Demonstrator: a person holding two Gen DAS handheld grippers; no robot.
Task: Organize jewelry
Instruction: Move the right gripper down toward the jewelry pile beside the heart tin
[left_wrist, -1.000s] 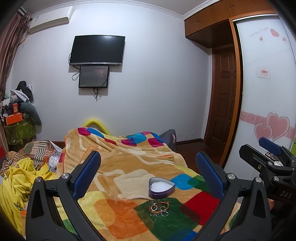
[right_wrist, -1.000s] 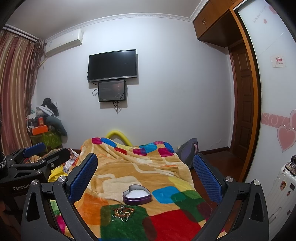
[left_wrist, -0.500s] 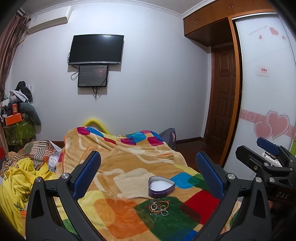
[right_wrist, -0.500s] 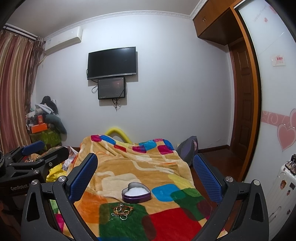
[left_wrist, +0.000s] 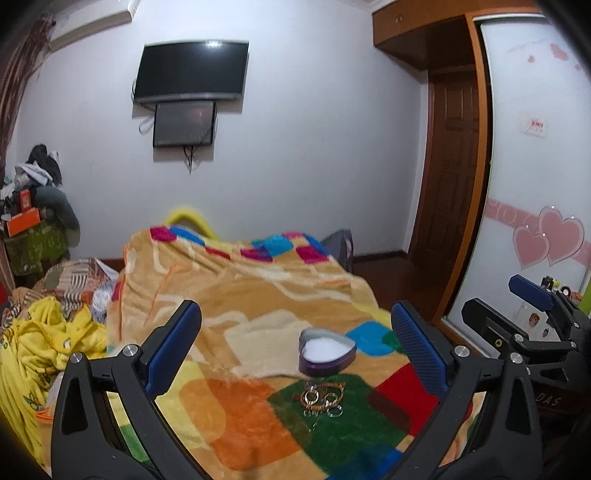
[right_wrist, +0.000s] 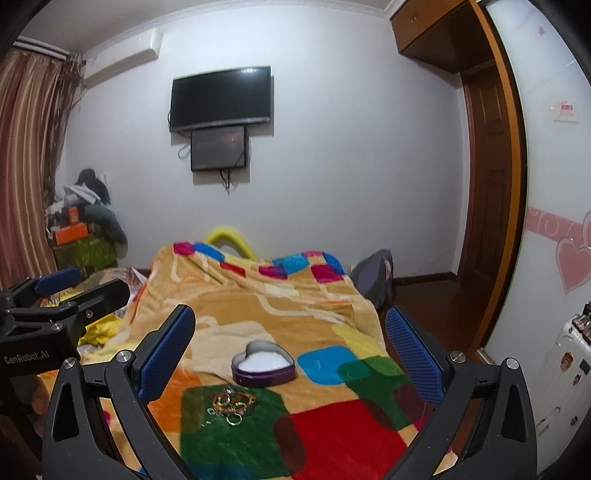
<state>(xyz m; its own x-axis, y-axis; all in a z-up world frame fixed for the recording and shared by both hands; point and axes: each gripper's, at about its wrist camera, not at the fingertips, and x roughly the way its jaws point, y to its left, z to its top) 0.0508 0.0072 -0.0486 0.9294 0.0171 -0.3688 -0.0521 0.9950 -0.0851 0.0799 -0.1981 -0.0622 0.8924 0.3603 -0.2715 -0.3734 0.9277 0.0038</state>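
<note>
A purple heart-shaped box (left_wrist: 327, 352) with a white lining sits open on the colourful blanket (left_wrist: 258, 295); it also shows in the right wrist view (right_wrist: 263, 364). A small pile of gold rings and bracelets (left_wrist: 320, 398) lies on a green patch just in front of it, and shows in the right wrist view (right_wrist: 232, 401) too. My left gripper (left_wrist: 295, 350) is open and empty, held above the blanket short of the jewelry. My right gripper (right_wrist: 290, 354) is open and empty, to the right of the left one.
The blanket covers a bed. Yellow bedding (left_wrist: 40, 343) is heaped at the left. A wardrobe with heart decals (left_wrist: 539, 206) and a wooden door (left_wrist: 448, 177) stand at the right. A white suitcase (right_wrist: 565, 373) stands at the far right. A TV (left_wrist: 190, 72) hangs on the far wall.
Both grippers have tilted down and come a little closer to the box and jewelry. Both stay open. The box and jewelry have not moved.
</note>
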